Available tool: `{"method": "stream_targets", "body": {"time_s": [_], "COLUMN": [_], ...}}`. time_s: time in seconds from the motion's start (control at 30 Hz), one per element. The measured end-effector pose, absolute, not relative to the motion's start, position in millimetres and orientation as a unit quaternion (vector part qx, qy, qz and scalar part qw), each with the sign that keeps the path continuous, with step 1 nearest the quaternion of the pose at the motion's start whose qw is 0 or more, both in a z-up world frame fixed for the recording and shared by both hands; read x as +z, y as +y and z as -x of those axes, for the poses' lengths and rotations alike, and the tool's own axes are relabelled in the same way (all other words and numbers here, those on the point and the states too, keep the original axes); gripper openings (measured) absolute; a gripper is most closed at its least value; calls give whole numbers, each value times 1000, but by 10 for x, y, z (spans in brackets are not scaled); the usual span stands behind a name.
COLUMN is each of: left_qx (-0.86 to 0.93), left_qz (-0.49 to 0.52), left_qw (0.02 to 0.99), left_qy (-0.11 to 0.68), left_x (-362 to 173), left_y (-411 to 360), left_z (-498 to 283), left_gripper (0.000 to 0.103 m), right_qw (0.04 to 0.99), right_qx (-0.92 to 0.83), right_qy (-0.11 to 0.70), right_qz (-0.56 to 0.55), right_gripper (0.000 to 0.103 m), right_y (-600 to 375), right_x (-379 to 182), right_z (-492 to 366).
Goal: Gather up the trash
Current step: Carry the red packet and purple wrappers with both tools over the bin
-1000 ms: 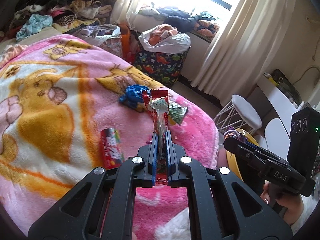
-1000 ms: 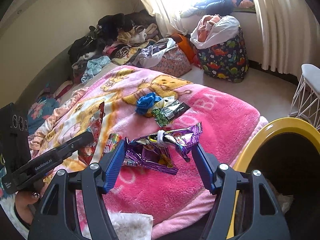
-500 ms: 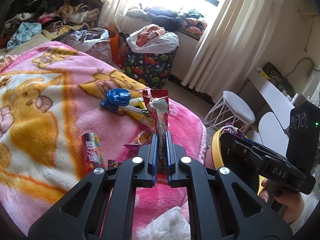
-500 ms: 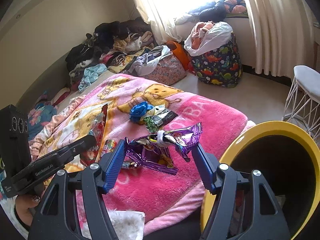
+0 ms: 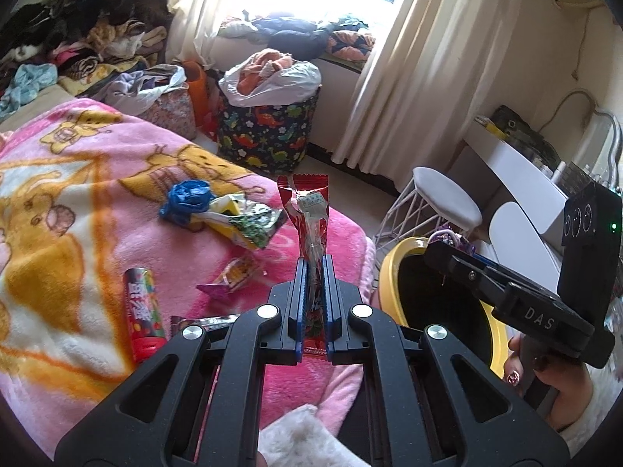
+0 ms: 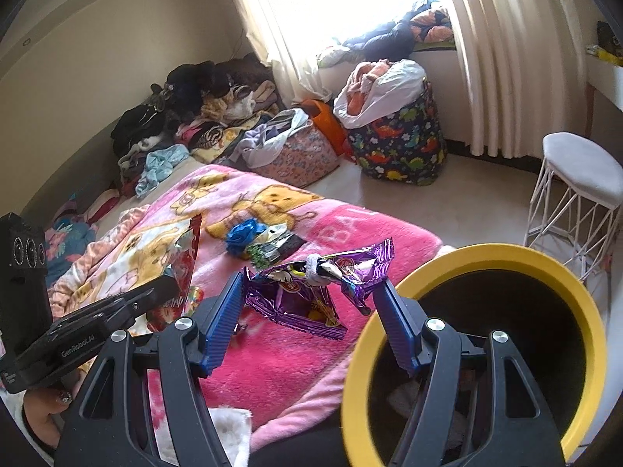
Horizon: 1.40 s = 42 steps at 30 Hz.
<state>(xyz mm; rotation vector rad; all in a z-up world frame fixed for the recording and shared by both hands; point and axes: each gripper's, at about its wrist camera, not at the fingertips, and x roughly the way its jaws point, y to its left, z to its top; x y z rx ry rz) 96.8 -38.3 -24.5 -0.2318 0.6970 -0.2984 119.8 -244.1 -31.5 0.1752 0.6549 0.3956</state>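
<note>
A pink cartoon blanket (image 5: 78,202) covers the bed and carries most of the litter. Off its corner, at about four o'clock from the bed, stands a black bin with a yellow rim (image 6: 486,257).

The right tongs (image 6: 311,299) stand spread wide, yet a crumpled purple snack bag (image 6: 311,292) spans the gap, its ends against the blue pads. Its long axis runs crosswise, from nine to three o'clock, with the twisted end lifted toward two. It hangs over the blanket's edge, just beside the bin's rim.

The left tongs (image 5: 313,272) are pressed together, pinching a red wrapper (image 5: 309,210) by its lower end. This one stands upright, long axis from six to twelve o'clock, its crimped top pointing at the window.

On the blanket lie a candy tube (image 5: 142,311) pointing roughly twelve o'clock, a blue crumpled wad (image 5: 187,200) and a green-and-yellow packet (image 5: 249,225) touching it.
</note>
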Motion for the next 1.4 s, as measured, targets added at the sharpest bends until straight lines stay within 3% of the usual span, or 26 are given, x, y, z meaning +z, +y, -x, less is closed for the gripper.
{"method": "stream_targets", "body": {"time_s": [1.4], "left_qx": [-253], "left_qz": [41], "left_qw": [899], "left_qy": [354], "left_x": [-283], "left_y": [-1564], "left_z": [-968], "left_gripper": [4], "right_qw": [930], "right_qx": [86], "right_qy": [309], "right_qz": [-177], "right_gripper": [66], "right_y": [-3550], "right_x": [-447], "right_z": [-955]}}
